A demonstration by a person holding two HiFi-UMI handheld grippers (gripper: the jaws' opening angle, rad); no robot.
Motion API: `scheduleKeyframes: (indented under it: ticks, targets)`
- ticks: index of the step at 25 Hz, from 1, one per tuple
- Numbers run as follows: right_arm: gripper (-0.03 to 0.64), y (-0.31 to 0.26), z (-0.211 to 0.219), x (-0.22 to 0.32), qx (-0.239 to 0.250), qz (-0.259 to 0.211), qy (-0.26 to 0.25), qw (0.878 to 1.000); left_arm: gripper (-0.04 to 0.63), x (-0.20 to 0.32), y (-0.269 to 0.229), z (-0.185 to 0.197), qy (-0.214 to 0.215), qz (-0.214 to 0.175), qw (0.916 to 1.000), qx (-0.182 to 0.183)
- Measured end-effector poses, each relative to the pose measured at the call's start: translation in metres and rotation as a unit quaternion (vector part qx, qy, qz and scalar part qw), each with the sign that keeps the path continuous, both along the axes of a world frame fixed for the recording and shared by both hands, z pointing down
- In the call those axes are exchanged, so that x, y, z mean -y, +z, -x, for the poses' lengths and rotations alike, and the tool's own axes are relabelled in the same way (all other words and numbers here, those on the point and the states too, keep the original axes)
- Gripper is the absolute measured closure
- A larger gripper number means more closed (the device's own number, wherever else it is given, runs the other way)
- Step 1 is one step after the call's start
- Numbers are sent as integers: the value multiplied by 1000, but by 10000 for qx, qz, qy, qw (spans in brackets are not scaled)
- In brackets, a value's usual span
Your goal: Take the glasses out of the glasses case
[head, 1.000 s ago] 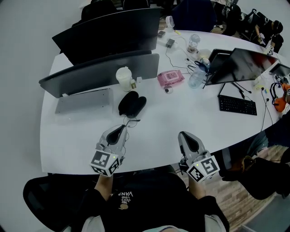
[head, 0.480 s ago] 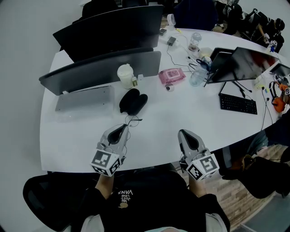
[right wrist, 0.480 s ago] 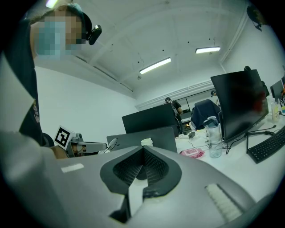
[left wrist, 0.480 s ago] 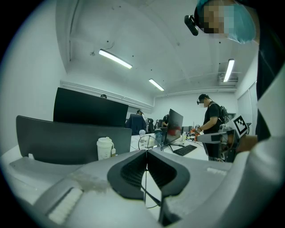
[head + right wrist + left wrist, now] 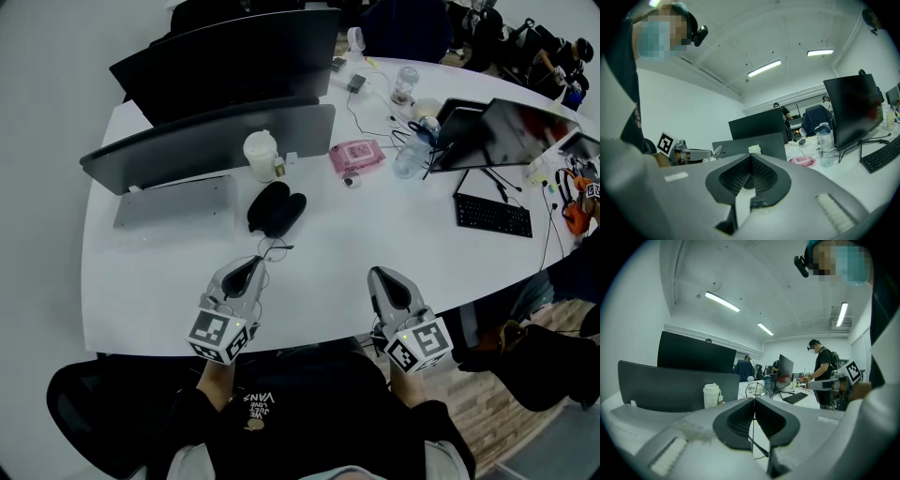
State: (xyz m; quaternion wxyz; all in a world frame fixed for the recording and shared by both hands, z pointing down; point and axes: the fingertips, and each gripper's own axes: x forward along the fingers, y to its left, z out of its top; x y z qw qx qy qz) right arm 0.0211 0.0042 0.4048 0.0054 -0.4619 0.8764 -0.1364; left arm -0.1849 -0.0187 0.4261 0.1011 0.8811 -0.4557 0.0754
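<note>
The black glasses case [image 5: 275, 208] lies open on the white table [image 5: 169, 272], in front of the grey monitor backs. Thin wire-framed glasses [image 5: 273, 250] sit just nearer than the case, at the tip of my left gripper [image 5: 255, 265]. In the left gripper view the jaws of that gripper [image 5: 754, 399] are shut on a thin wire of the glasses, and a round lens rim [image 5: 755, 389] sticks up beyond the tips. My right gripper [image 5: 384, 279] rests near the table's front edge. Its jaws [image 5: 750, 157] are shut with nothing between them.
Two dark monitors [image 5: 216, 141] stand behind the case, with a white paper cup [image 5: 260, 155] beside them. A pink wipes pack [image 5: 354, 157], a water bottle [image 5: 410, 159], a laptop [image 5: 506, 131] and a black keyboard [image 5: 492, 216] lie to the right. People stand in the background.
</note>
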Motion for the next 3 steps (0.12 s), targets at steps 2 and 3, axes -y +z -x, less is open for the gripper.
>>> scheduleKeyframes:
  ticks: [2, 3]
  targets:
    - [617, 0, 0, 1, 3, 0, -2, 10000, 586, 0, 1, 1, -10, 4, 10000, -1]
    - [617, 0, 0, 1, 5, 0, -2, 10000, 586, 0, 1, 1, -16, 7, 10000, -2]
